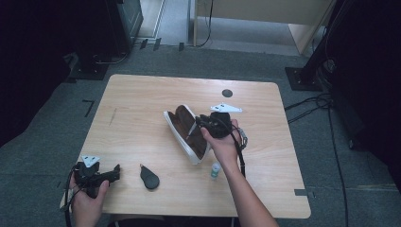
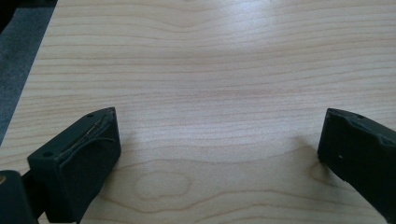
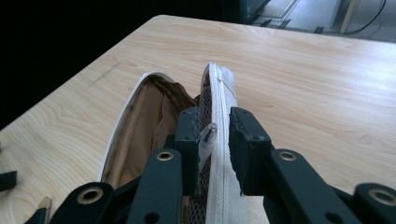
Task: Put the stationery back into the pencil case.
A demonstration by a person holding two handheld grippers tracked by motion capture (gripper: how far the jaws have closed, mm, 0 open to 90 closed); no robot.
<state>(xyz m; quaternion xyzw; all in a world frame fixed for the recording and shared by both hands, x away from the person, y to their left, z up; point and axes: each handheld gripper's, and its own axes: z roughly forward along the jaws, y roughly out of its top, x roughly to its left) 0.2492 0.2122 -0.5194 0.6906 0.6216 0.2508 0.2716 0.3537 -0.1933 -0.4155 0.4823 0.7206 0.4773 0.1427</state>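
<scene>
- From above, my pouch (image 1: 187, 130) lies open near the middle of the surface (image 1: 142, 101); my right gripper view looks straight into it, brown lining inside, contents too dark to tell.
- My right hand-held gripper (image 3: 214, 140) has its jaws narrowly apart around the pouch's white zipped flap, with a small clear-tipped item standing between them; I cannot tell whether the pads press.
- The high view shows a dark teardrop thing (image 1: 149, 178) and a small bottle (image 1: 215, 170) near the front edge.
- My left hand-held gripper (image 2: 217, 154) sits at the front left corner, jaws spread wide over bare wood, holding nothing.
</scene>
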